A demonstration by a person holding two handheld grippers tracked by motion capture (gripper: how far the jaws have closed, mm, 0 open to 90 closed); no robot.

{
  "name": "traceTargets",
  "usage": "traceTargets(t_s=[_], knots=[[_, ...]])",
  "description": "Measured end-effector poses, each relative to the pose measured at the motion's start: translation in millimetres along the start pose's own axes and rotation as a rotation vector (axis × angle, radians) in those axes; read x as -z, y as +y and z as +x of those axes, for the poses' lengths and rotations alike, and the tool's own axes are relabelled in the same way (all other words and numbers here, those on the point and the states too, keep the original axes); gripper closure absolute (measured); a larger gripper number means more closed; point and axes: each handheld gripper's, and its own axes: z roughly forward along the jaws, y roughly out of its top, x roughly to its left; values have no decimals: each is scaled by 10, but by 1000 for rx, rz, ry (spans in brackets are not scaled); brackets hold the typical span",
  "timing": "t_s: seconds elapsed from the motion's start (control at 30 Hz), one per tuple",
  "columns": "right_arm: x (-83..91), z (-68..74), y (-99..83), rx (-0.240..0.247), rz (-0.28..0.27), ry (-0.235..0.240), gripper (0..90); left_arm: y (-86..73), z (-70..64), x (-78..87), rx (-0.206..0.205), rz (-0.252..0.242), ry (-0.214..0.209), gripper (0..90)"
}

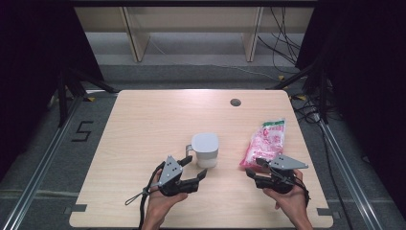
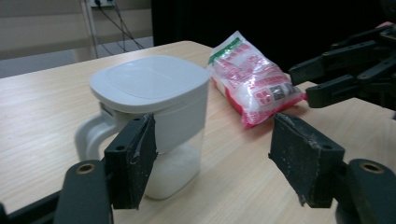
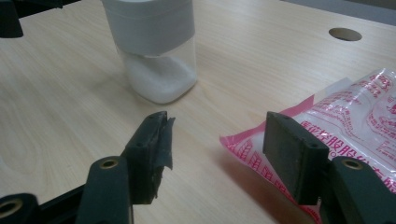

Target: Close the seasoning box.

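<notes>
Hovering with jaws apart, the left gripper (image 1: 195, 168) lines up on the lidded jug (image 1: 205, 150) mid-table, while the right gripper (image 1: 252, 167), equally spread, nears the pink bag (image 1: 265, 140) (probably a refill).

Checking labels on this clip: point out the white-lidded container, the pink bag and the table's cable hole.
white-lidded container (image 1: 206, 143), high view, on the flat lid.
pink bag (image 1: 265, 141), high view, on the middle of the printed film.
cable hole (image 1: 235, 102), high view, on the dark round opening near the table's far edge.
</notes>
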Motion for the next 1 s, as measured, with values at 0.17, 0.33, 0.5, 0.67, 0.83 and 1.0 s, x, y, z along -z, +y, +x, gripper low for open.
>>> traceTargets(t_s=[0.17, 0.33, 0.5, 0.67, 0.83, 1.0], knots=[[-6, 30, -30, -5, 23, 28, 400, -63, -20, 7, -8, 5, 23, 296], [-19, 50, -60, -3, 23, 39, 363, -134, -49, 17, 8, 7, 21, 282], [-8, 40, -59, 13, 7, 25, 349, -209, -78, 26, 21, 4, 36, 276], [-20, 69, -74, 8, 23, 48, 348, -268, -115, 8, 42, -2, 30, 272], [-18, 85, -86, 35, 30, 42, 346, -300, -139, 21, 13, 13, 29, 263], [-28, 120, -96, 31, 39, 63, 346, -387, -231, 37, 50, 15, 44, 260]])
